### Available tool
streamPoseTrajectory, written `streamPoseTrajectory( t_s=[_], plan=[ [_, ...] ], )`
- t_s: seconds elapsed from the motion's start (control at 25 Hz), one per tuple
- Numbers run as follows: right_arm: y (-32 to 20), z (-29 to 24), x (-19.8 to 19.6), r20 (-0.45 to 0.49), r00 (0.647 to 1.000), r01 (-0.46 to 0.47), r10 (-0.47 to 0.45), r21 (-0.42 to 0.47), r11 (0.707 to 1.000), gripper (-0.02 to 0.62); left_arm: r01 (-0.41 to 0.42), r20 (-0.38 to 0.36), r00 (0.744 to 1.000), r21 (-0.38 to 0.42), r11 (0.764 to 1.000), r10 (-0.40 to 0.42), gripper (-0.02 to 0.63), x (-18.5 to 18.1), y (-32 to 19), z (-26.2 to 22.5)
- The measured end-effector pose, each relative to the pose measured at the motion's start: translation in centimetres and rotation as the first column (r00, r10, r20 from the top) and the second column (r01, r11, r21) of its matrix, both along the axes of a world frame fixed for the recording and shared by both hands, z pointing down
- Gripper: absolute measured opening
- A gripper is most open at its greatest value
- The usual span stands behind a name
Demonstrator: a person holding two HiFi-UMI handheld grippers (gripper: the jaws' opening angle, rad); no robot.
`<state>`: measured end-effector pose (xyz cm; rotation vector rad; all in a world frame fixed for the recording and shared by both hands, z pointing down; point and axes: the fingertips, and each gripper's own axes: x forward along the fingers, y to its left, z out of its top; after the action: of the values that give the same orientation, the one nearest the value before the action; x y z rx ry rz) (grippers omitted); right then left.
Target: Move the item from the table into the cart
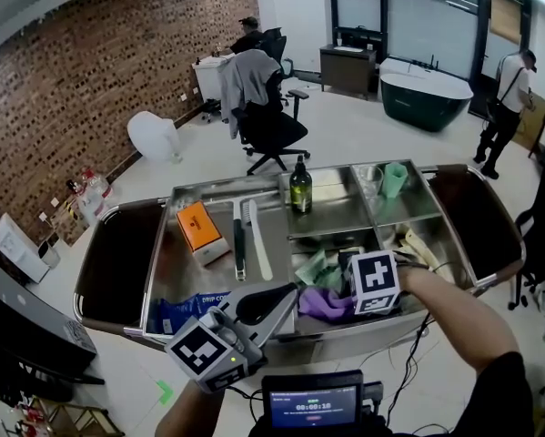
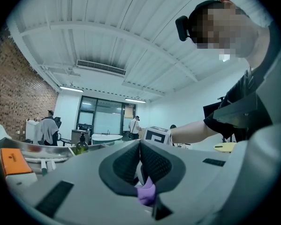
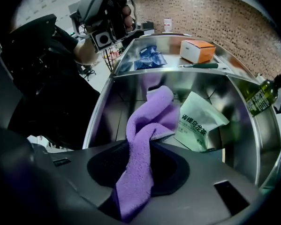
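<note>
Over near-right compartment of cart (image 1: pixel 227 188): purple cloth (image 3: pixel 149 125), 1 pc, twisted rope-like. Upper end clamped in right gripper (image 3: pixel 138 168), jaws closed on it. Lower end bunched low in compartment, against green pouch (image 3: pixel 199 125).
Long axis: follows gripper's line, steeply down; free end points to compartment's far wall.
Step, as we judge it: placing, cloth part-way set down. Next move needs jaws apart, then a lift clear w/o dragging cloth back out.
Left gripper (image 2: pixel 140 144): jaws together, nothing clamped as far as we can tell; purple sliver shows low in gap.
Orange box (image 1: pixel 202 230), bottle (image 1: pixel 300 188): other compartments.
</note>
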<state>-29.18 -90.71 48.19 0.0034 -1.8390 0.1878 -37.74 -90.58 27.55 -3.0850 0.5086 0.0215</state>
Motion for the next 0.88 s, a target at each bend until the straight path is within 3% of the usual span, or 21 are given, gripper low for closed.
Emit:
streamPoseTrajectory(
  t_s=[0.24, 0.48, 0.64, 0.88],
  plan=[
    [-0.1, 1.3, -0.3, -0.018, 1.0, 0.001, -0.002, -0.015, 1.0, 0.089, 0.0, -0.01, 1.0, -0.001, 1.0, 0.0, 0.0, -0.1, 0.0, 0.0],
    [-0.4, 1.5, -2.0, 0.039, 0.999, 0.017, -0.016, -0.007, 1.0, 0.084, 0.013, -0.023, 1.0, -0.007, 1.0, -0.013, 0.0, -0.7, 0.0, 0.0],
    [-1.0, 0.7, -1.2, 0.032, 0.999, -0.016, 0.014, 0.039, 0.999, 0.233, 0.02, -0.02, 1.0, -0.004, 1.0, -0.02, 0.0, -0.9, -0.1, -0.1],
    [-1.2, -4.3, 0.0, 0.189, 0.978, -0.11, 0.085, 0.124, 0.986, 0.233, 0.012, -0.027, 1.0, 0.005, 1.0, -0.012, 0.0, -0.6, 0.3, -0.5]
  ],
)
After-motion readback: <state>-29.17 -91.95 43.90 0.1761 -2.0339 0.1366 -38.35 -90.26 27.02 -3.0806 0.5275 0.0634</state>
